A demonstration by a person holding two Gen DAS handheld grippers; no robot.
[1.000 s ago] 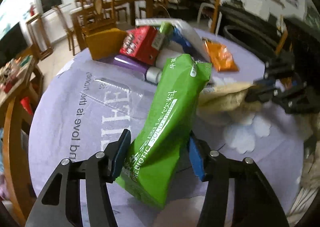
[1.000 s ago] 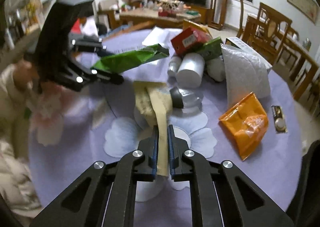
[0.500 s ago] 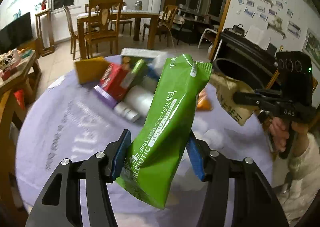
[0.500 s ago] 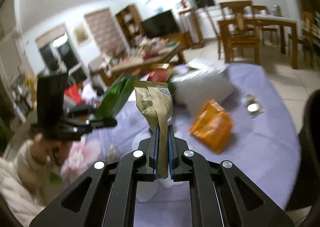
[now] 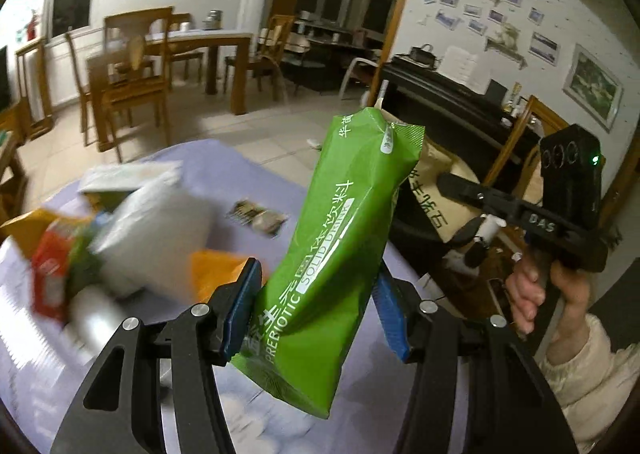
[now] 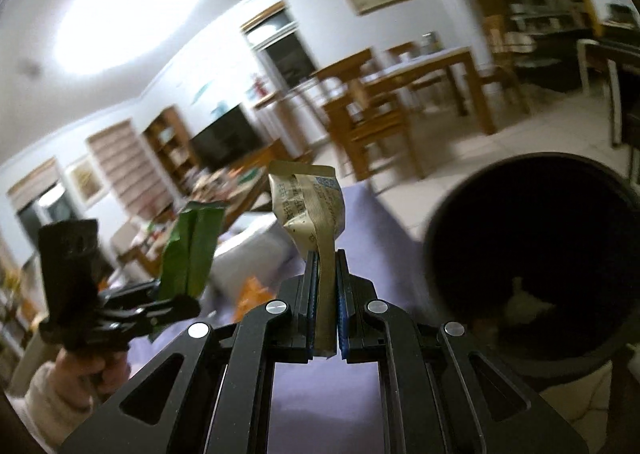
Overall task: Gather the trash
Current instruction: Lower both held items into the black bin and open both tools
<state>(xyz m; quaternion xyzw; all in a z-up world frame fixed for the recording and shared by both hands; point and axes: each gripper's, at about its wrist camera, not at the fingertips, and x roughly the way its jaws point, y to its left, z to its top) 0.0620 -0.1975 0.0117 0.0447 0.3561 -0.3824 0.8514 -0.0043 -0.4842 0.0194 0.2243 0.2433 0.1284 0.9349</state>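
The left gripper pinched a green pouch reading "PREBIOTIC SOLID DRINK", upright above the purple table. The right gripper, marked "DAS", squeezed a tan wrapper flat between its fingers, just beside the black bin. Blurred packets lay behind on the table, dining chairs beyond.

Green drink pouch: glossy plastic film, creased. Tan wrapper: matt, paper-like, crumpled. Left gripper: matt black plastic, blue pads, bright metal screws. Surface: lilac cloth, smooth. Dining chairs: varnished wood.
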